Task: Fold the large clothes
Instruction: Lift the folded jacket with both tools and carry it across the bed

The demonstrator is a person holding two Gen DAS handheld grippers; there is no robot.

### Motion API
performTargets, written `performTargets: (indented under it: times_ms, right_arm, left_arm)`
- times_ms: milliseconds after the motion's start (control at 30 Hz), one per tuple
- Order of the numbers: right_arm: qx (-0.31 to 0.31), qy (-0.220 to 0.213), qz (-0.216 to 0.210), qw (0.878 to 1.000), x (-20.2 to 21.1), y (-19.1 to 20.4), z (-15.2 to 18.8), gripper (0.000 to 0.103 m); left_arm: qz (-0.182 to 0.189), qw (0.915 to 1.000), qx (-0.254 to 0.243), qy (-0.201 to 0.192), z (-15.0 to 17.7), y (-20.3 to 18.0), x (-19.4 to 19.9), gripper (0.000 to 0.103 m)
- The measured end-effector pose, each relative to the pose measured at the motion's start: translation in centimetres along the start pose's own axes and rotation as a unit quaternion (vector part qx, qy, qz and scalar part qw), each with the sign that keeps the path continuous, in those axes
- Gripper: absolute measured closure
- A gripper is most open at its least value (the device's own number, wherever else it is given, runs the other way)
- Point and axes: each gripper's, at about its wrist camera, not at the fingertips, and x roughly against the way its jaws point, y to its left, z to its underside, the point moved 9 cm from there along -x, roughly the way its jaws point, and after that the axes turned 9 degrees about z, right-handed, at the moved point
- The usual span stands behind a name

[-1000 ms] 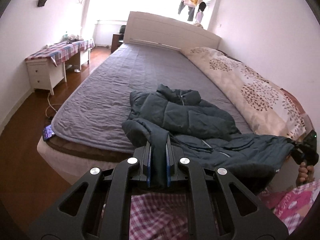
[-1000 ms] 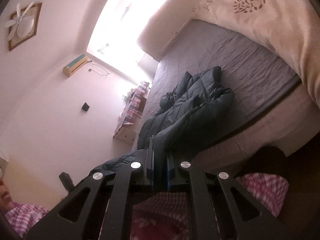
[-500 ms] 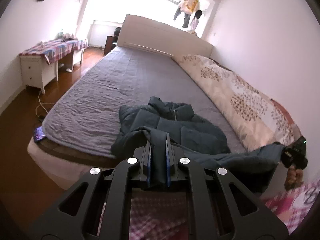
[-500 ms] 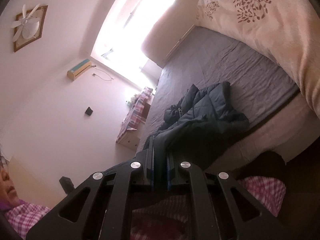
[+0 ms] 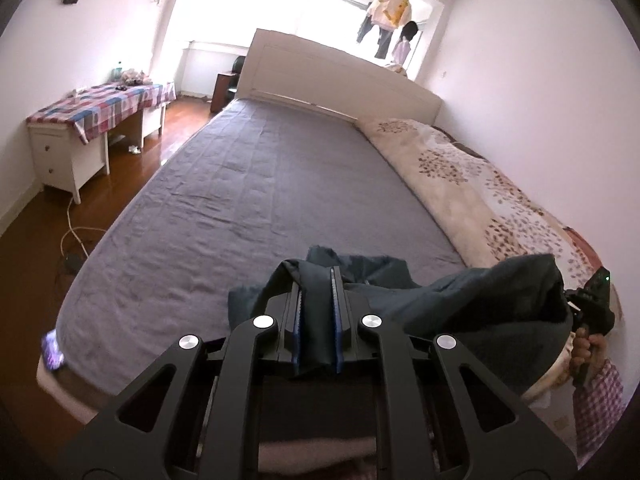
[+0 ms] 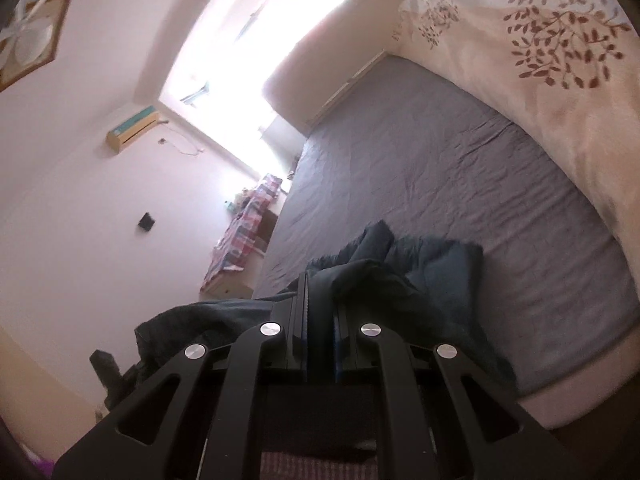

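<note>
Both grippers are clamping the dark jacket (image 5: 472, 300), the left gripper (image 5: 317, 312) and right gripper (image 6: 320, 320) pinching opposite ends, so its long axis is stretching crosswise between them, its bulk sagging onto the bed (image 5: 240, 200) edge ahead.

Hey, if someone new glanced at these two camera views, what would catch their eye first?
Probably the dark padded jacket bunched at the near end of the grey bed, with the left gripper and the right gripper each clamped on a fold of it. Next, the floral cream quilt along the bed's right side, and the blazing window beyond the white headboard.
</note>
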Motion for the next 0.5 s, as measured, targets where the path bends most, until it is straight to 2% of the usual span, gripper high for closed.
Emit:
performTargets:
  times_ms: [233, 367, 500]
  right_arm:
    - [-0.021, 0.012, 0.066, 0.998, -10.4, -2.5, -5.5, 0.093]
    - [-0.039, 0.038, 0.108, 0.993, -16.6, -4.8, -6.3, 0.093]
    - [-0.040, 0.062, 0.142, 0.987, -21.6, -7.3, -6.2, 0.093]
  left_arm:
    - [-0.041, 0.9979, 0.047, 0.018, -3.8, 5.1, -11.5, 0.090]
    - [-0.063, 0.9934, 0.085, 0.045, -3.7, 8.5, -17.7, 0.091]
    - [-0.085, 0.9867, 0.116, 0.075, -2.2, 11.6, -23.1, 0.090]
